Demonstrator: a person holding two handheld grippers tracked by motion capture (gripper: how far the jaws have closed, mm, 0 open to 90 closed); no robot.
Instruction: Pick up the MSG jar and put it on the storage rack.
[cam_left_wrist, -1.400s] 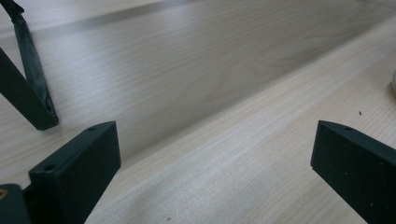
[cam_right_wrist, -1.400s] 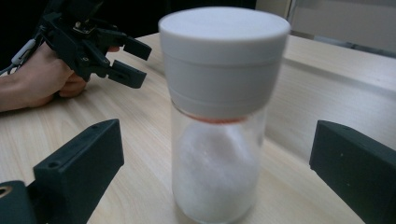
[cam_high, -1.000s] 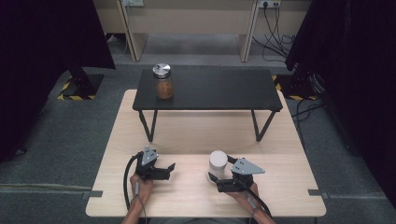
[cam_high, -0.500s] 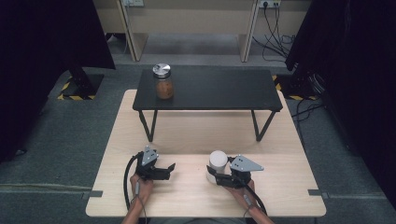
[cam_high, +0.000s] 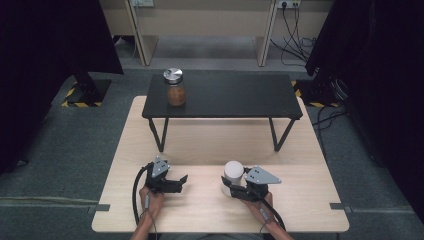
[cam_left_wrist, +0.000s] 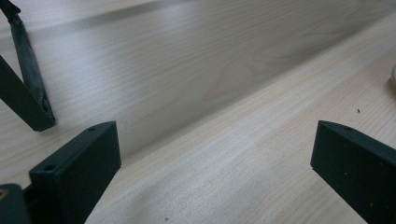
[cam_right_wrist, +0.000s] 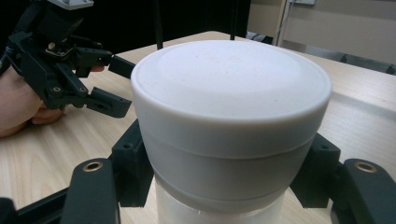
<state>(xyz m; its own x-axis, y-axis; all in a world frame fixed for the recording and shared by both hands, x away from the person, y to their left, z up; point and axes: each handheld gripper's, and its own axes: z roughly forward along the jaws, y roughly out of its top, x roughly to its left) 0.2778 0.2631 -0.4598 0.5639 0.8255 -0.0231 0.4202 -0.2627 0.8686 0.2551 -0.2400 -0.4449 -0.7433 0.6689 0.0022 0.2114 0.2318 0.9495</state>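
Note:
A white lidded container (cam_high: 233, 171) stands on the light wooden table (cam_high: 215, 142), near its front, right of centre. My right gripper (cam_high: 231, 186) is shut on the white container, one jaw on each side just below the lid (cam_right_wrist: 231, 88). My left gripper (cam_high: 182, 182) rests on the table to the left, open with bare wood between its jaws (cam_left_wrist: 215, 140). It also appears in the right gripper view as the left gripper (cam_right_wrist: 100, 79), held by a hand (cam_right_wrist: 18, 105).
A low black table (cam_high: 235, 95) stands on the back half of the wooden table, its legs (cam_left_wrist: 25, 91) ahead of my left gripper. A glass jar (cam_high: 175, 89) with a silver lid and brown contents sits on its left end. Cables lie on the floor at back right.
My right gripper has edged slightly left and forward around the white container. The left gripper has stayed where it was.

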